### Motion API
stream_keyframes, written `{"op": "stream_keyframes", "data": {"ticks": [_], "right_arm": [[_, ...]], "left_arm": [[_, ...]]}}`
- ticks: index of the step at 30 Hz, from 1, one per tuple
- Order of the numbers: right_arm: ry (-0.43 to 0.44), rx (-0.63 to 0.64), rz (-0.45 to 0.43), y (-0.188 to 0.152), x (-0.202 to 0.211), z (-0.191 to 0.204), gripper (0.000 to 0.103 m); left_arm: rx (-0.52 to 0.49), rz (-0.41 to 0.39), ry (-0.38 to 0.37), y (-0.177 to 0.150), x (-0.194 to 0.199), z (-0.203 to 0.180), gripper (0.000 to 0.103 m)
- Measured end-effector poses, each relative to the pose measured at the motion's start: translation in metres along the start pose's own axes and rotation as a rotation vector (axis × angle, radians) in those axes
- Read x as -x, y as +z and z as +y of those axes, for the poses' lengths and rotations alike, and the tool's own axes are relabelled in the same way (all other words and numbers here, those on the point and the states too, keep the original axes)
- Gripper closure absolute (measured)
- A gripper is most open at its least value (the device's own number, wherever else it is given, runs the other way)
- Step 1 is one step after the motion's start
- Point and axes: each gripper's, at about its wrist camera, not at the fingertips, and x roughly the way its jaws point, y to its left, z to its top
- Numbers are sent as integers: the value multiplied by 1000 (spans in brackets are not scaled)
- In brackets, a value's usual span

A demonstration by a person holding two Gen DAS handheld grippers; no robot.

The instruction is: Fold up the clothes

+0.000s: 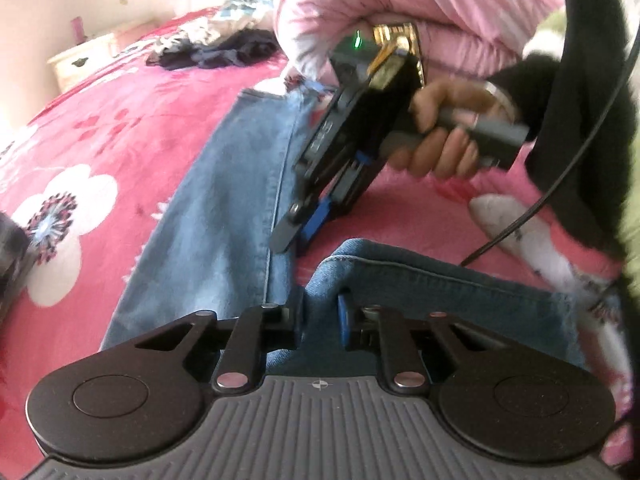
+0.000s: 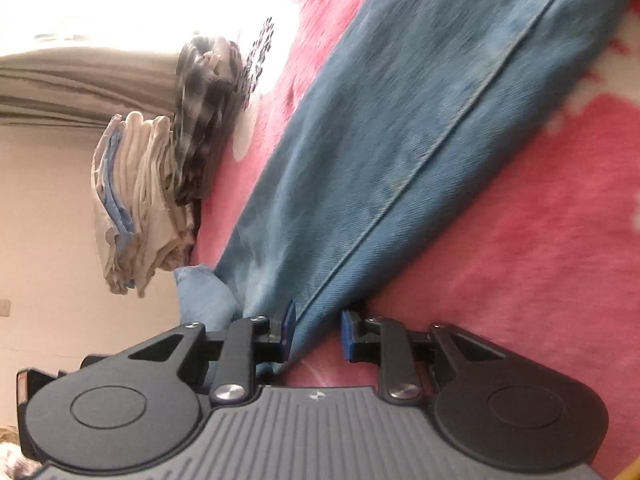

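Blue jeans (image 1: pixel 224 184) lie spread on a pink flowered blanket (image 1: pixel 120 120). A folded-over part of the denim (image 1: pixel 400 276) fills the gap of my left gripper (image 1: pixel 321 312), which is shut on it at the bottom of the left wrist view. My right gripper (image 1: pixel 298 232), held by a hand (image 1: pixel 440 144), points down at the jeans' seam just beyond. In the right wrist view the jeans (image 2: pixel 400 140) run away diagonally. Their near edge sits between the jaws of the right gripper (image 2: pixel 318 332), against the left pad. Pink blanket shows between the denim and the right pad.
A stack of folded pale clothes (image 2: pixel 136 200) and a dark checked garment (image 2: pixel 204 92) sit on the blanket (image 2: pixel 520 240) beyond the jeans. Loose dark clothes (image 1: pixel 212 48) lie at the far side, near a white dresser (image 1: pixel 80 60). A black cable (image 1: pixel 540 200) hangs at right.
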Motion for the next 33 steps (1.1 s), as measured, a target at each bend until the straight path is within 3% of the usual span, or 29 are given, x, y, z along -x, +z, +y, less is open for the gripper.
{"op": "stream_keyframes", "data": {"ticks": [4, 8, 16, 18, 21, 25, 28, 31, 33], "right_arm": [[18, -18, 22, 0, -16, 5, 81], [-17, 13, 20, -3, -23, 10, 98], [-101, 51, 39, -15, -8, 13, 101], [-100, 83, 39, -15, -6, 20, 95], [-31, 43, 67, -13, -5, 19, 71], [8, 32, 116, -17, -25, 19, 68], [45, 56, 131, -18, -40, 20, 77], [59, 79, 145, -20, -47, 19, 95], [52, 118, 146, -21, -47, 20, 99]], "left_arm": [[21, -25, 16, 1, 23, -4, 88], [46, -39, 27, 1, 37, -6, 88], [92, -56, 45, -3, 45, 1, 88], [97, -54, 44, -3, 44, 4, 88], [90, -55, 43, -2, 44, 4, 88], [92, -60, 44, -3, 47, 3, 88], [93, -55, 41, -3, 48, 3, 88], [89, -48, 44, -1, 47, 3, 88], [87, -47, 47, 0, 47, 2, 88]]}}
